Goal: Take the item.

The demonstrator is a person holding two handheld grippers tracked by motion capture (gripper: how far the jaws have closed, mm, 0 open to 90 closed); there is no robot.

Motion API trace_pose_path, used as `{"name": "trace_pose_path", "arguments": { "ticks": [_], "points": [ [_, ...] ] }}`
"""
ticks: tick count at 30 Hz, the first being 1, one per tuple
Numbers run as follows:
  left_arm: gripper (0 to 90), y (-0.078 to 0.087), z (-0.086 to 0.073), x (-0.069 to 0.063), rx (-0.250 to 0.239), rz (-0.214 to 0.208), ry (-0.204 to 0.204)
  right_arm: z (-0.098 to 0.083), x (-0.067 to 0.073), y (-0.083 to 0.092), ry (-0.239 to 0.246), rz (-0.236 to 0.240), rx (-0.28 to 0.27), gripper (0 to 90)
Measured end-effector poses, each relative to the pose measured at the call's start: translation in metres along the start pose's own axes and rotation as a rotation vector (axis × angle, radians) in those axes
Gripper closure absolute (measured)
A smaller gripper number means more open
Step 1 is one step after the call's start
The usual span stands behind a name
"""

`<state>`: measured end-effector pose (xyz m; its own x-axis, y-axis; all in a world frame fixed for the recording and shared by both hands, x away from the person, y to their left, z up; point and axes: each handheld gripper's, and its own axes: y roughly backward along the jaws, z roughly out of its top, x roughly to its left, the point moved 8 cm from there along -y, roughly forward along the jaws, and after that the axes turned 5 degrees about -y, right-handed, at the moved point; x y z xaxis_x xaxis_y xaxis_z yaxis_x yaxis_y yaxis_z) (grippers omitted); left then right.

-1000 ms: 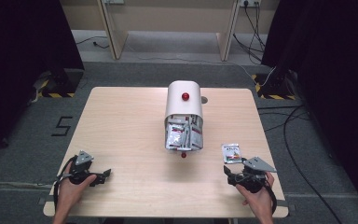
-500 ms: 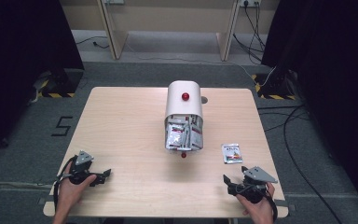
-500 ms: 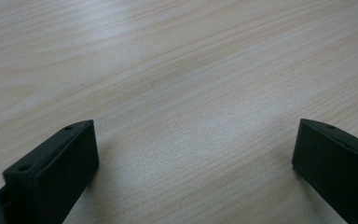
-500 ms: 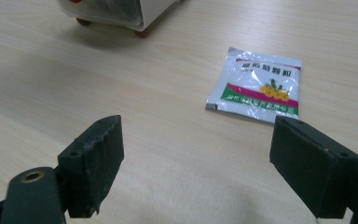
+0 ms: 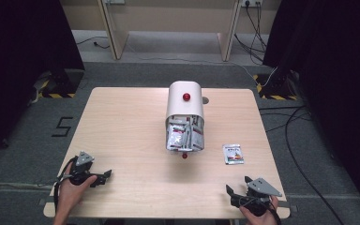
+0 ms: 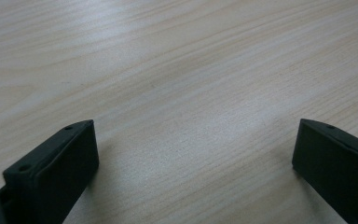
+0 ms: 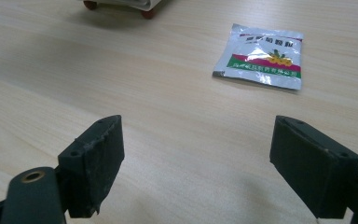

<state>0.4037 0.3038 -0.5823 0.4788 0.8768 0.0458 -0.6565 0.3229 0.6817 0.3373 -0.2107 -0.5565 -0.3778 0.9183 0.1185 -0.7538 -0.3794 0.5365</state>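
A white round-topped box with a red knob stands at the table's middle, its open front packed with several silver packets. One silver packet with a red and green label lies flat to its right, also ahead in the right gripper view. My right gripper is near the front edge, well short of that packet, open and holding nothing. At the front left my left gripper rests open over bare wood.
The wooden table is bare on its left half. The box's red feet show at the top of the right gripper view. Cables lie on the floor to the right and behind the table.
My right gripper has drawn back from beside the loose packet toward the table's front edge, and the packet stays lying where it was. The left gripper has not moved.
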Motion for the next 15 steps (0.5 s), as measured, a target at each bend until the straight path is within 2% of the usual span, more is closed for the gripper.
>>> {"name": "trace_pose_path", "arguments": {
  "ticks": [15],
  "points": [
    [0.0,0.000,0.000,0.000,0.000,0.000,0.000,-0.012,0.011,0.008,0.019,0.007,-0.008,18.1]
  ]
}}
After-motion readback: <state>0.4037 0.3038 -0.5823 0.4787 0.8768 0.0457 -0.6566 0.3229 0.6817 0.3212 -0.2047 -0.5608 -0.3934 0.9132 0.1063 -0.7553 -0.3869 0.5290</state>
